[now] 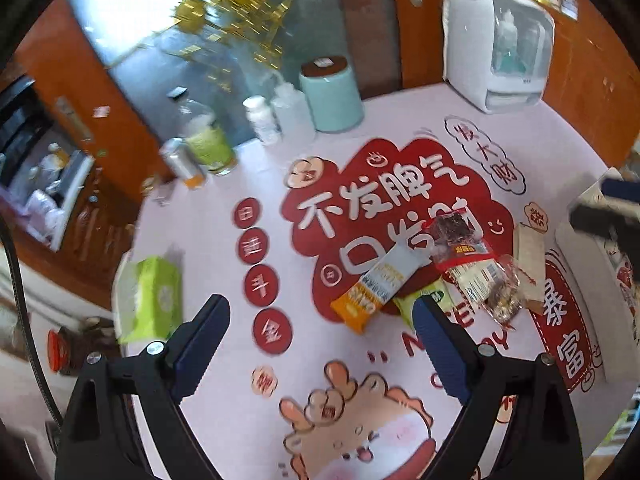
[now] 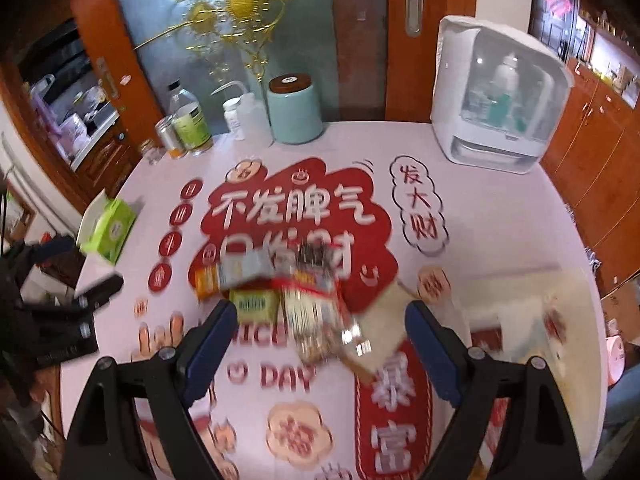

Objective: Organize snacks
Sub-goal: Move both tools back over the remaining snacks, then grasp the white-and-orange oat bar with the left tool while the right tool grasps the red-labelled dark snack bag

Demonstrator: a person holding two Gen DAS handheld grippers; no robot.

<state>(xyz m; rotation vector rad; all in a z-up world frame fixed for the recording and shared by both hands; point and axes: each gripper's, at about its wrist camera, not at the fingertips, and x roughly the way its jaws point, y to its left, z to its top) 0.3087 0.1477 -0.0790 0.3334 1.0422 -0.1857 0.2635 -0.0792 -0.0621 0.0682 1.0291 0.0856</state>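
Note:
A loose pile of snack packets lies on the printed tablecloth [image 1: 224, 264]. It holds an orange and white packet [image 1: 374, 286], a green packet [image 1: 406, 304] partly hidden by my finger, a clear packet with a red band [image 1: 466, 256] and a beige packet [image 1: 530, 254]. My left gripper [image 1: 320, 308] hovers open just left of and before the pile, holding nothing. In the blurred right wrist view my right gripper [image 2: 320, 312] is open above the near side of the clear packet [image 2: 316, 308] and green packet [image 2: 256, 304], gripping nothing. A translucent white box [image 2: 520, 312] stands right of the pile.
A green tissue box [image 1: 154, 296] sits at the table's left edge. At the back stand a teal canister [image 2: 294, 108], bottles and a can [image 2: 188, 124], and a white countertop appliance [image 2: 500, 92]. My left gripper [image 2: 100, 288] shows at the left edge of the right wrist view.

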